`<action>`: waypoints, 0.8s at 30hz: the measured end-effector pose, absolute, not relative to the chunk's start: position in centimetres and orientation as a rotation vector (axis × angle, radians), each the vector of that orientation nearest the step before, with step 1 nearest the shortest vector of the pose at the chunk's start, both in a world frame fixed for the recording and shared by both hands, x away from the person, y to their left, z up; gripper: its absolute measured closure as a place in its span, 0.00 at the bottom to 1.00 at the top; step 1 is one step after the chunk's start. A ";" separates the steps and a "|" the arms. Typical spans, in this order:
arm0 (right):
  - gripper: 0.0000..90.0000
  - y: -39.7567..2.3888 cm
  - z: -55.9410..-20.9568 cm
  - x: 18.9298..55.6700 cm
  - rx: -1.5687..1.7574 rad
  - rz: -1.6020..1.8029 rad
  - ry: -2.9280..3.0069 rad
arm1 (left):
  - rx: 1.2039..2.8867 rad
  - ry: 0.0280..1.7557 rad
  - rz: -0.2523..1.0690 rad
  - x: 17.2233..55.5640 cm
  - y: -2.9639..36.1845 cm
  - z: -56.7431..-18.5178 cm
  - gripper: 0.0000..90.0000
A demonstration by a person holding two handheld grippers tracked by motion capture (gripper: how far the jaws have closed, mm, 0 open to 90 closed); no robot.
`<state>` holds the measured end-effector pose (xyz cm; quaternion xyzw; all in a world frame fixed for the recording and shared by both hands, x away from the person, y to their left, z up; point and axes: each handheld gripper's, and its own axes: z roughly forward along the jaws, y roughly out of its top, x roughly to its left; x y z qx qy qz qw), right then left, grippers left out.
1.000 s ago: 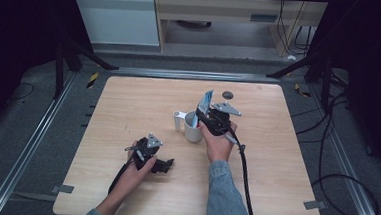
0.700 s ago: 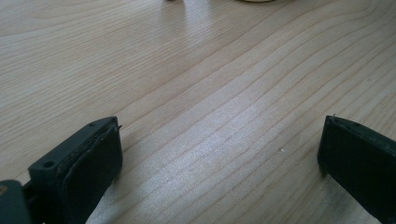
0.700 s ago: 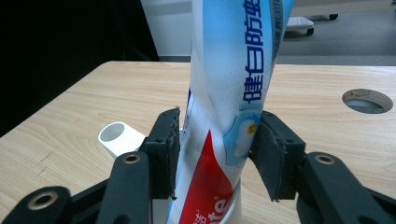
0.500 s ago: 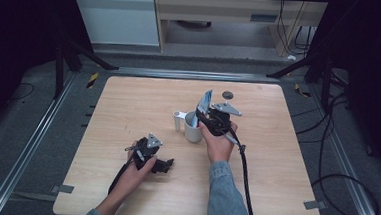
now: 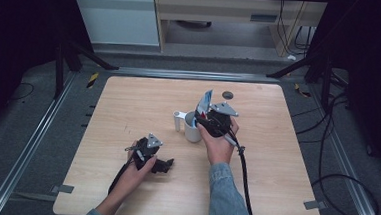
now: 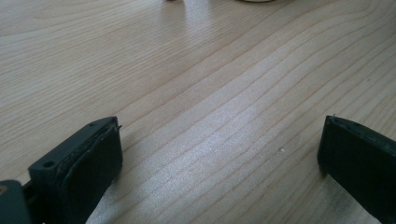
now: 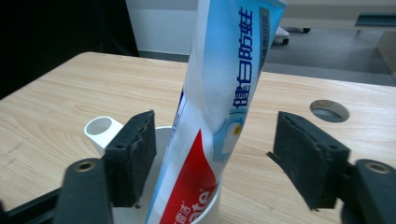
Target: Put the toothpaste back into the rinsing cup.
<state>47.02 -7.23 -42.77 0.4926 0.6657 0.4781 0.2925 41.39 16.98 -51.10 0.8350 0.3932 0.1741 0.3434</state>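
Right gripper (image 7: 212, 158), hand-held, black, two-jawed: it is hovering over the white cylindrical plastic cup (image 7: 205, 205), its jaws having just been opening and now standing apart on either side of the blue, white and red toothpaste tube (image 7: 219, 93). In the right gripper view neither pad is pressing on the tube; a clear gap is showing on the right side, while the left pad is sitting just beside the tube's edge, whether touching it cannot be told. The tube is standing upright in the cup, leaning slightly, directly between the jaws, with its upper end rising beyond them. The cup's white handle (image 7: 103, 130) is projecting to the left of the left jaw. A small round grey disc (image 7: 329, 110) is lying on the light wooden tabletop (image 7: 56, 102), beyond the right jaw.

In the high view, the right gripper (image 5: 205, 119) is sitting just beside the cup (image 5: 192, 132), with the tube (image 5: 205, 102) rising above it.

Left gripper (image 6: 219, 154), hand-held: it is resting low over the bare tabletop (image 6: 210, 70), well apart from the cup, its jaws spread wide with nothing between them. In the high view the left gripper (image 5: 166, 165) is lying nearer the person than the right gripper.
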 end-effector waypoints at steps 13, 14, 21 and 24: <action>0.13 -7.3 -42.0 46.4 1.258 1.141 1.799 | 2.169 1.022 0.452 41.4 17.0 -51.1 0.00; 0.12 -7.3 -41.9 46.3 1.254 1.145 1.801 | 2.169 1.022 0.453 41.4 17.0 -51.1 0.00; 0.09 -8.1 -41.5 45.4 1.218 1.132 1.822 | 2.169 1.022 0.453 41.4 17.0 -51.1 0.00; 0.09 -8.7 -41.5 45.0 1.210 1.114 1.832 | 2.168 1.023 0.452 41.4 17.0 -51.1 0.00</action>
